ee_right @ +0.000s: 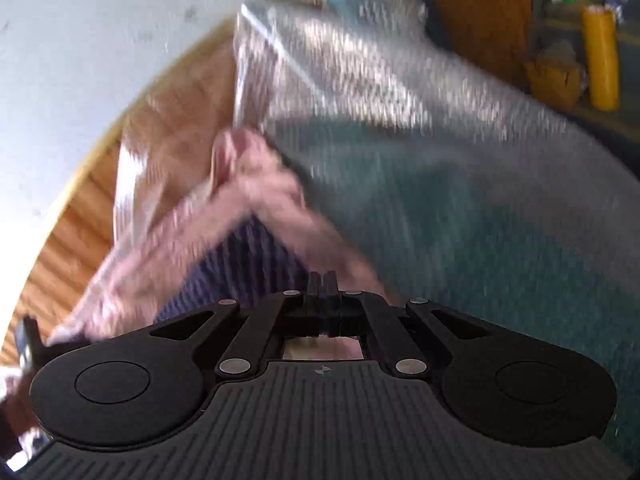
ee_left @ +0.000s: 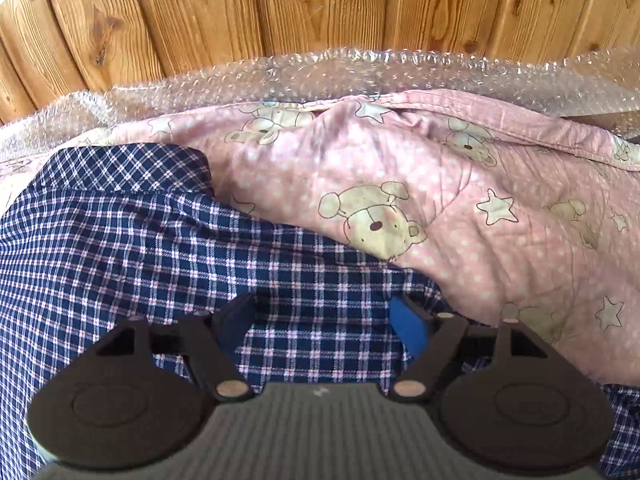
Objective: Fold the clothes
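1. Left tongs [ee_left: 322, 320] stood wide over the checked shirt [ee_left: 120, 248], beside the pink bear blanket [ee_left: 460, 200].
2. Only my blurred right view showed right tongs [ee_right: 323, 280] pinched together; holding pink cloth [ee_right: 256, 184]? I couldn't tell.

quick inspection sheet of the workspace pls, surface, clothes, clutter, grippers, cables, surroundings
surface: pink bear-print blanket, rumpled, over bubble wrap
job's things: navy plaid garment spread on the blanket, collar end toward the wall
clutter: yellow roll and blurred items on a shelf, right wrist view
grippers: left gripper open over the plaid; right gripper shut, apparently on pink fabric, view blurred
cables: nothing seen
surroundings: wooden plank wall behind the bubble wrap
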The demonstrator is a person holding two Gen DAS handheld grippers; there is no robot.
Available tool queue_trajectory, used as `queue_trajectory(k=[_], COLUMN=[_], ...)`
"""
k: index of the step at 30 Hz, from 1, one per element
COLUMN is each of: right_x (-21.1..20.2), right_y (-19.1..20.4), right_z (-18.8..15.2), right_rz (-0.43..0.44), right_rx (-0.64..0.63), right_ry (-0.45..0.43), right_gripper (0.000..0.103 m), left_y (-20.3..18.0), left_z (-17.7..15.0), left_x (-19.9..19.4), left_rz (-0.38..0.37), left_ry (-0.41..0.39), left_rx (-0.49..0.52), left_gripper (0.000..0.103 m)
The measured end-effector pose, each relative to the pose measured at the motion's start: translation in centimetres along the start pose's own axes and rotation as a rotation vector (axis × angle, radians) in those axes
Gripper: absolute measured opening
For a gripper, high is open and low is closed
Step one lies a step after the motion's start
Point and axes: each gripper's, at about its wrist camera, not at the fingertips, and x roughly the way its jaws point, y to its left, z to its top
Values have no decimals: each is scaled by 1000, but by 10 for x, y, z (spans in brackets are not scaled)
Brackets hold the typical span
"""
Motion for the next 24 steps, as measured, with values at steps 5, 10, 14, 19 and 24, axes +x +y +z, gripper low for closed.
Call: queue_trajectory(k=[5, 10, 14, 19, 24], right_x=[20, 64, 106, 139, 118], right_y=[25, 58, 74, 62, 51], right_z=[15, 40, 58, 63, 69], right_rz=[15, 42, 113, 172, 221], right_rx=[-235, -575, -704, -692, -604], right_ry=[51, 97, 182, 342, 347], right_gripper=[49, 83, 84, 62, 47], left_y=[1, -1, 2, 3, 5], left_z=[-4, -5, -7, -7, -6], left_x=[-1, 0, 1, 2, 4], left_rz=[-10, -11, -19, -23, -30], left_ry=[-2, -3, -12, -13, -16], left_rx=[24, 46, 52, 61, 68], left_gripper=[77, 79, 81, 82, 86])
